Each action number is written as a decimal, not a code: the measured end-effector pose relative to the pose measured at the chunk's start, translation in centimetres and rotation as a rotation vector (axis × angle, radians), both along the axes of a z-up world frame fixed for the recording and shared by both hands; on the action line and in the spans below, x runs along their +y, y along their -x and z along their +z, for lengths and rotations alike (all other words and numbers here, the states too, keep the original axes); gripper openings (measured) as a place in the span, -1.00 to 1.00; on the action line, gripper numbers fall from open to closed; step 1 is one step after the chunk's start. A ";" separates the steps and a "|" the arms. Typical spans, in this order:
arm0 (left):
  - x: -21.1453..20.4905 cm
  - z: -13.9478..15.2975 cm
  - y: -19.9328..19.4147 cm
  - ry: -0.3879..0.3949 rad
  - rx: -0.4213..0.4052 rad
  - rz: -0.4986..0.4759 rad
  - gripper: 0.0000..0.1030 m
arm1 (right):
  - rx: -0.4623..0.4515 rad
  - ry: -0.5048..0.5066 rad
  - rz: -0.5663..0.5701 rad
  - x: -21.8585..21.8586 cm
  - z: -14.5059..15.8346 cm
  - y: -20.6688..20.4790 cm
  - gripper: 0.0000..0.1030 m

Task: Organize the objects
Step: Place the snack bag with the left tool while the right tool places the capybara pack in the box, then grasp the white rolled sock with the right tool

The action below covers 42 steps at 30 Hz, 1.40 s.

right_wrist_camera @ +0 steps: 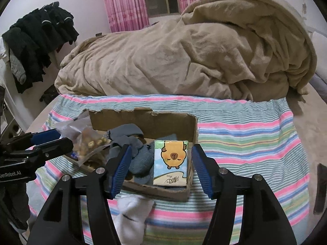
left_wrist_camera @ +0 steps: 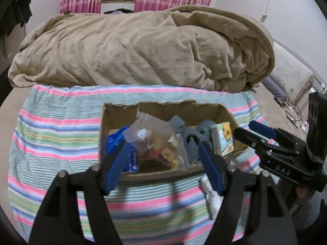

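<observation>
An open cardboard box [left_wrist_camera: 226, 113] [right_wrist_camera: 143, 118] sits on a striped cloth on the bed. It holds a clear bag of snacks [left_wrist_camera: 157, 140] [right_wrist_camera: 87, 140], grey socks [left_wrist_camera: 188, 132] [right_wrist_camera: 139, 155], a tissue pack with a cartoon capybara [left_wrist_camera: 222, 140] [right_wrist_camera: 171, 161] and a blue packet [left_wrist_camera: 114, 140]. A white sock [right_wrist_camera: 132, 216] [left_wrist_camera: 212, 198] lies on the cloth in front of the box. My left gripper [left_wrist_camera: 163, 163] is open and empty above the box's near edge. My right gripper [right_wrist_camera: 161, 167] is open and empty, its jaws either side of the tissue pack, above it.
The striped cloth [left_wrist_camera: 53, 138] [right_wrist_camera: 245, 143] covers the near part of the bed. A rumpled tan blanket [left_wrist_camera: 143, 49] [right_wrist_camera: 184, 57] is piled behind the box. Dark clothes [right_wrist_camera: 34, 45] hang at the left wall. Pink curtains [right_wrist_camera: 124, 6] frame a window.
</observation>
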<state>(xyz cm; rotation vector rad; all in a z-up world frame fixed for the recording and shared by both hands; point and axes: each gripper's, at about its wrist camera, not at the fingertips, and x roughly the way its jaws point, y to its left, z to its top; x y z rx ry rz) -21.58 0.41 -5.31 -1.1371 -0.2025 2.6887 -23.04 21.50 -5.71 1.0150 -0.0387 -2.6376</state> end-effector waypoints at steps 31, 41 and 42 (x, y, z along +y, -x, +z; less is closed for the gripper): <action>-1.7 -2.8 -9.3 -0.002 -0.081 0.045 0.40 | -0.083 0.010 0.076 -1.5 -1.6 -7.6 0.24; -1.8 -7.1 -8.5 0.018 -0.165 0.058 0.40 | -0.201 -0.014 0.099 -3.4 -6.9 -6.2 0.24; -1.8 -7.5 -8.5 0.019 -0.172 0.059 0.40 | -0.214 -0.016 0.101 -3.5 -7.5 -6.1 0.24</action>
